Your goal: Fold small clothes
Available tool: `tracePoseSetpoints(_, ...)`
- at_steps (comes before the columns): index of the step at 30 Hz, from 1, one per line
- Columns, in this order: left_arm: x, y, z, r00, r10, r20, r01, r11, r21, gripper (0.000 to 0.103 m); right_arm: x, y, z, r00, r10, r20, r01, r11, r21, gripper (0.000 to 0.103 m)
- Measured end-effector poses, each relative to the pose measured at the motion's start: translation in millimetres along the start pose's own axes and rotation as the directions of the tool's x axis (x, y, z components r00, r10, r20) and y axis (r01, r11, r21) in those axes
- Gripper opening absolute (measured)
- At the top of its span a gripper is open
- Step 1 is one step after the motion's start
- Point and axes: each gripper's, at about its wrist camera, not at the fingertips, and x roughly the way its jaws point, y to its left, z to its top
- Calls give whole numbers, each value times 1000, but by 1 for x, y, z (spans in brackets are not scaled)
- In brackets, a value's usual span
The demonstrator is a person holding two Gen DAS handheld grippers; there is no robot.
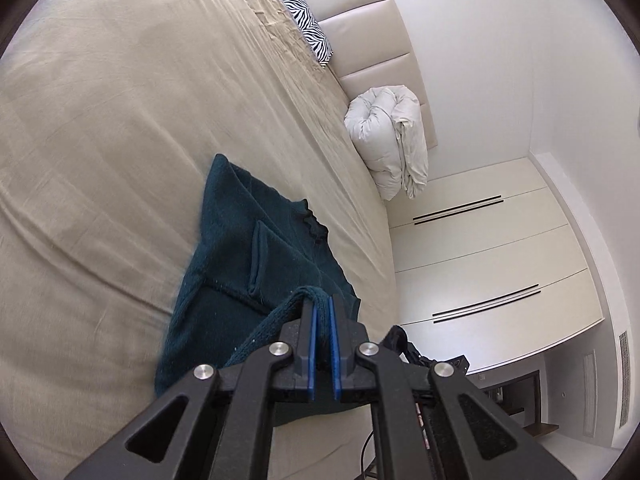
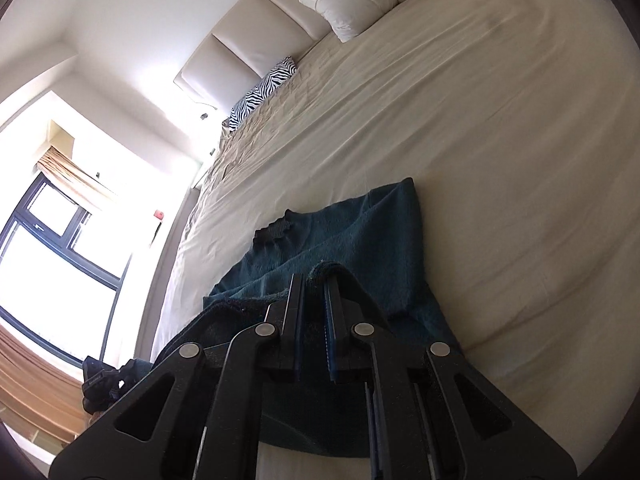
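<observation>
A dark teal knitted sweater [image 1: 236, 248] lies on the beige bed sheet [image 1: 100, 120], its frilled collar pointing toward the headboard. My left gripper [image 1: 322, 304] is shut on a corner of the sweater's ribbed hem, which is lifted off the sheet and drapes back over the body. In the right wrist view the same sweater [image 2: 360, 232] spreads ahead, one sleeve reaching up the bed. There my right gripper [image 2: 318, 280] is shut on the other hem corner, raised above the rest of the garment. Cloth hangs under both sets of fingers.
A rolled white duvet [image 1: 388, 140] and a zebra-print pillow [image 1: 306, 20] lie against the padded headboard [image 1: 372, 40]. White wardrobe doors [image 1: 480, 260] stand past the bed's edge. A window [image 2: 52, 248] and a dark object [image 2: 100, 384] show beside the bed.
</observation>
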Motion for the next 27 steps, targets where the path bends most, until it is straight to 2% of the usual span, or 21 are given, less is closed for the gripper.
tracePoseSetpoints(4, 25, 6, 27, 1000, 25, 3, -25, 1000, -11, 7, 35, -9, 22, 998, -58, 5, 58, 998, 13, 8)
tracePoseSetpoints(13, 78, 22, 87, 996, 88, 5, -88, 996, -31, 7, 96, -44, 53, 993, -116, 7, 115, 989, 89, 8)
tracePoseSetpoints(21, 123, 49, 107, 982, 188, -9, -188, 982, -34, 9, 138, -64, 65, 987, -161, -12, 161, 979, 121, 8)
tracePoseSetpoints(22, 126, 54, 109, 978, 208, 0, -208, 977, -42, 12, 142, -68, 66, 984, -176, -15, 177, 975, 133, 9)
tracePoseSetpoints(23, 127, 60, 110, 977, 213, 8, -212, 976, -54, 30, 145, -72, 67, 981, -193, -20, 194, 970, 144, 10)
tracePoseSetpoints(24, 126, 64, 110, 979, 205, 17, -204, 976, -72, 54, 146, -76, 67, 979, -202, -16, 202, 967, 156, 12)
tracePoseSetpoints(25, 123, 67, 110, 980, 197, 30, -194, 977, -85, 62, 145, -79, 66, 980, -201, -4, 199, 966, 166, 23)
tracePoseSetpoints(26, 119, 69, 109, 980, 192, 42, -188, 978, -88, 67, 143, -81, 65, 979, -205, 7, 201, 965, 171, 41)
tracePoseSetpoints(27, 116, 68, 107, 981, 188, 43, -184, 980, -80, 67, 139, -82, 63, 977, -213, 22, 206, 963, 175, 55)
